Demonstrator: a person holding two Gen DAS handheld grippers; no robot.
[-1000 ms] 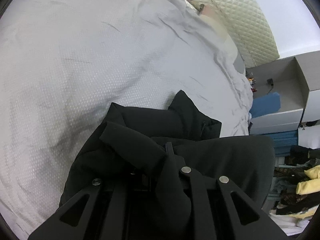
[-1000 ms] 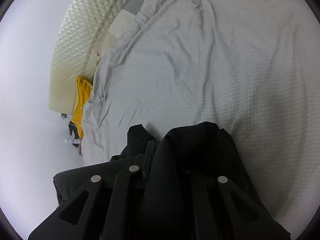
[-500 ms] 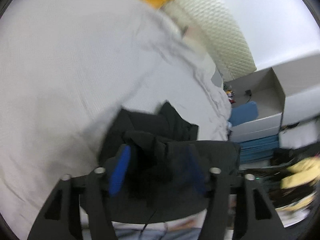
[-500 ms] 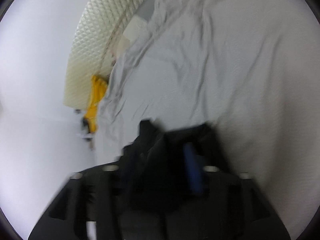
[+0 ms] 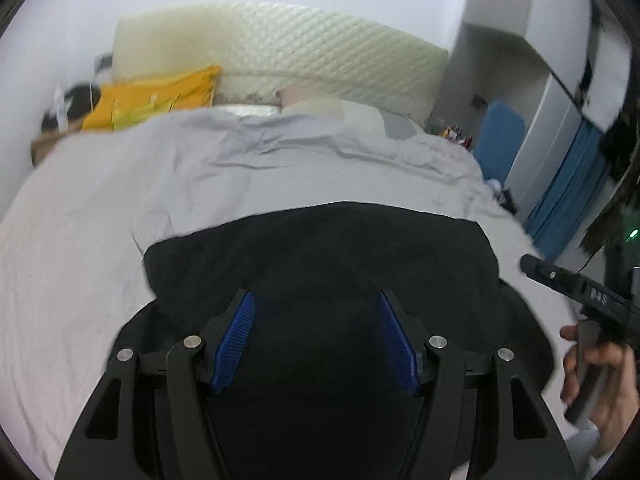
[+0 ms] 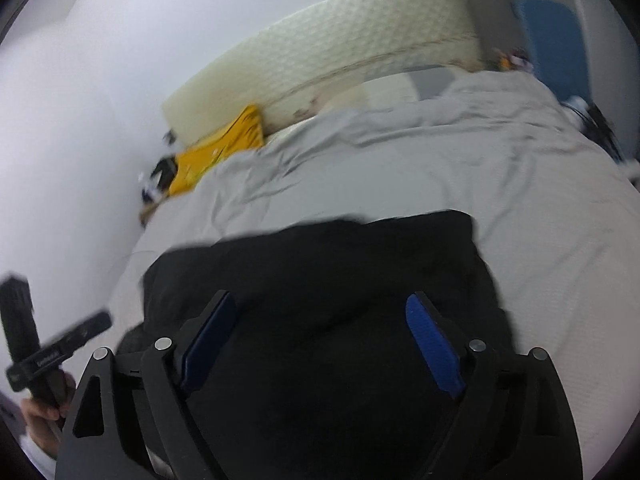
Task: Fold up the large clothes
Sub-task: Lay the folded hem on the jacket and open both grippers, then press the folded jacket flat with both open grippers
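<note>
A black garment (image 5: 320, 256), seemingly a padded jacket, is seen lying in a broad, roughly squared bundle on the grey bedsheet (image 5: 120, 208), at the near edge of the bed and well apart from the quilted headboard (image 5: 280, 48) beyond it. It is judged to be soft and bulky but not heavy; its smooth shell is likely to slide against itself, so a fold may spring open unless pressed flat. A hold is best taken at the two near corners or along a thick hem, where several layers can be pinched at once, not on the flat middle.

Above the garment's near side the left gripper (image 5: 316, 340) is held with its blue pads (image 5: 234, 340) set wide apart, its jaws having just been opened; no cloth is between them. The right gripper (image 6: 320, 344) is likewise spread wide over the garment, its jaws having just been opening, with nothing caught between them. Each tool is also glimpsed in the other's view, gripped by a hand (image 5: 600, 380).

Near the headboard a yellow cloth (image 5: 152, 96) is seen, and to the right of the headboard a blue panel (image 5: 500, 140).
</note>
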